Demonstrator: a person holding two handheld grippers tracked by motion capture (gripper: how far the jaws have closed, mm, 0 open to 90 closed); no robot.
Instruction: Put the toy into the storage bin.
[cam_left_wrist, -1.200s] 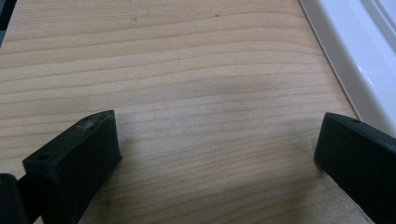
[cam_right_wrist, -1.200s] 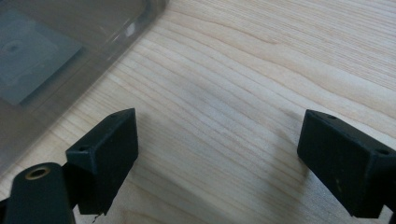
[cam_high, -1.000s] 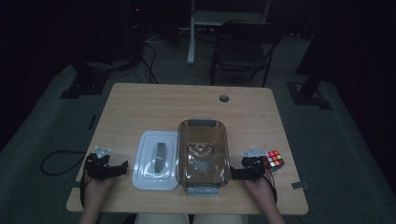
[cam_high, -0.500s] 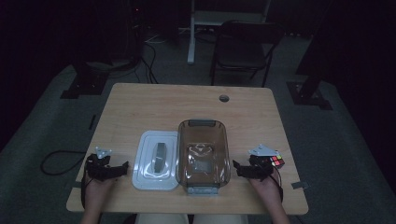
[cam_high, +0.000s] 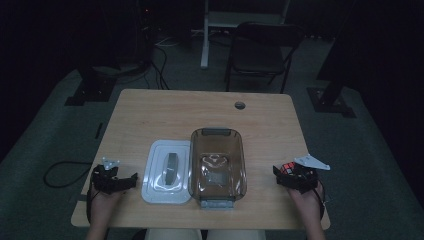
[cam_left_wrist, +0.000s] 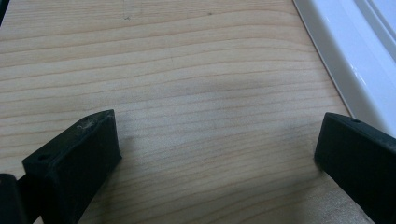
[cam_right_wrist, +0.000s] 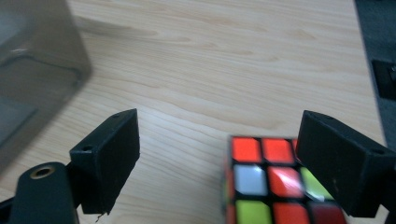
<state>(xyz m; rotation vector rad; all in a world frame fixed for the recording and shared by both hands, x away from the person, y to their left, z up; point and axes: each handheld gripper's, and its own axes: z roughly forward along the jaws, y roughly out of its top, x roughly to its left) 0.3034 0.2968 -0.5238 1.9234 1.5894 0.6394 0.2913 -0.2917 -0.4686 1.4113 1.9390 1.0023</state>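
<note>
The right gripper (cam_right_wrist: 217, 154) is down near the right edge of the tabletop (cam_high: 200, 110), jaws spread wide, and the puzzle cube (cam_right_wrist: 275, 179) sits on the wood between them, crowding the right-hand jaw with a clear gap to the other one. Nothing is pinched yet; this reads as the approach for a pick. From above, that right gripper (cam_high: 295, 177) hovers over the cube close to the front right corner, hand behind it. Over by the front left corner, the left gripper (cam_high: 116, 181) waits with its jaws parted too, and its own view confirms it: the left gripper (cam_left_wrist: 217, 144) holds nothing but bare wood between the jaws, the white lid (cam_left_wrist: 355, 51) lying just beside it. In the middle of the front edge, the lid (cam_high: 168, 171) lies flat next to the open smoky-brown container (cam_high: 218, 165), the two side by side and touching or nearly so. My guess is the cube is headed for that container. The next move calls for centring the cube between the jaws, sliding slightly rightward, then closing squarely on two opposite faces so it doesn't twist or skid out on the smooth wood.
</note>
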